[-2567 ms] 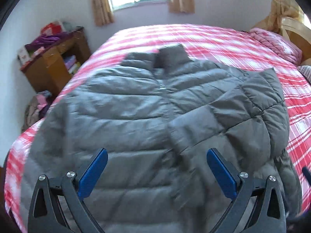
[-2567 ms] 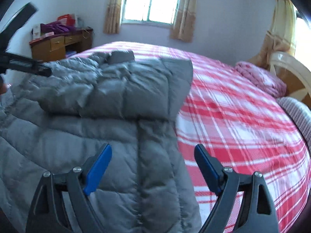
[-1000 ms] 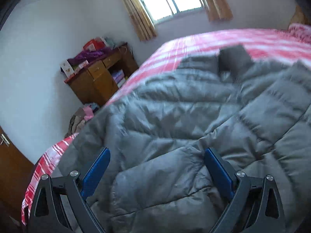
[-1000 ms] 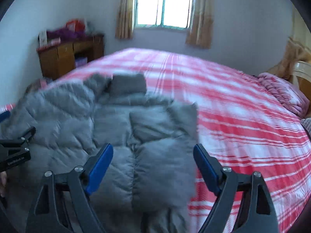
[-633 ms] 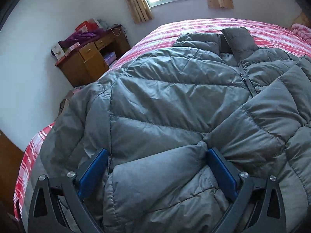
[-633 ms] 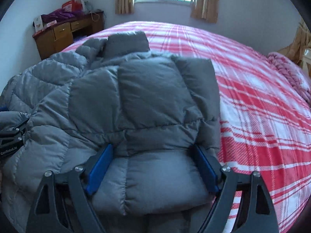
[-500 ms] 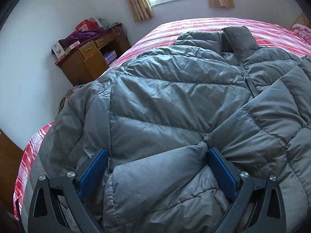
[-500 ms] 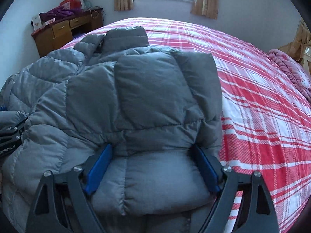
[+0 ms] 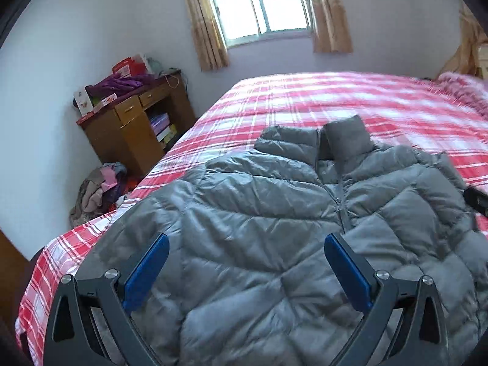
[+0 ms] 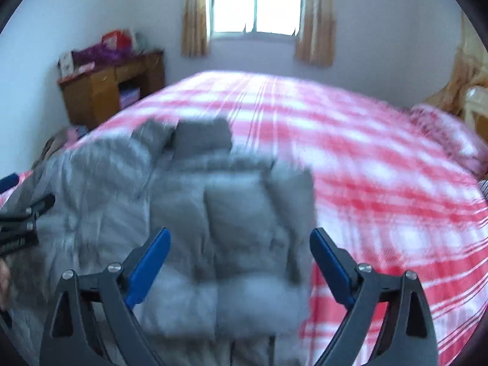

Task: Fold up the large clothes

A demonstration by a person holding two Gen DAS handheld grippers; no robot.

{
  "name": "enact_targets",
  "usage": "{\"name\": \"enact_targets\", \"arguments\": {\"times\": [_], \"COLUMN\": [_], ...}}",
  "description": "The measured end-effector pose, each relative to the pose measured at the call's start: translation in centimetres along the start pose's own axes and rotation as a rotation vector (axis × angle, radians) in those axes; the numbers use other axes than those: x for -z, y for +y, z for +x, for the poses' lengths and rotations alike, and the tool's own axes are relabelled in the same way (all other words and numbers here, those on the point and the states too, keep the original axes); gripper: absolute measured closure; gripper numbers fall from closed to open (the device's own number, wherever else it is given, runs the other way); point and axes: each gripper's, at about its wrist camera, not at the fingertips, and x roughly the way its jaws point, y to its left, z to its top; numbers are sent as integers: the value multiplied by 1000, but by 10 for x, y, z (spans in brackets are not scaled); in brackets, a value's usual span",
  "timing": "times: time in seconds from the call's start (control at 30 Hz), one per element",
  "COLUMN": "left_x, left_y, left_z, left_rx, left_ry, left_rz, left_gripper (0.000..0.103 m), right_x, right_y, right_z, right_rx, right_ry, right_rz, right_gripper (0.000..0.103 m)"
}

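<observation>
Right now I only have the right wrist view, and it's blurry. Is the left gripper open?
Observer: Yes. The left gripper is open above the jacket, with nothing between its pads.
Operator: Which side of the jacket faces up?
Observer: The front. The zip runs down its middle.

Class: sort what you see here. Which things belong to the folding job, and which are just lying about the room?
Job: grey puffer jacket, left gripper, right gripper, plaid bed.

Lying about: wooden desk, clothes pile on floor, purple garment, pink pillow.
</observation>
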Motion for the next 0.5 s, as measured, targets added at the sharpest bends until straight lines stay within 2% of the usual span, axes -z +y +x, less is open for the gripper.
{"name": "enact_targets", "arguments": {"times": [0.1, 0.2, 0.3, 0.5], "left_x": [5, 21, 24, 25], "left_y": [-18, -26, -24, -28], "left_z": [34, 67, 75, 84], "left_rx": [-45, -103, -79, -86], "left_ry": [39, 104, 129, 155], "left_rz": [40, 80, 68, 67], "left_gripper": [1, 1, 1, 1], "right_x": [-10, 0, 18, 21], "right_y": [2, 10, 6, -4], "right_z": [30, 68, 97, 111], "right_rx": [21, 49, 37, 2], "right_ry": [9, 60, 149, 214], "right_rz": [26, -15, -28, 14], "right_gripper": [10, 12, 12, 11]}}
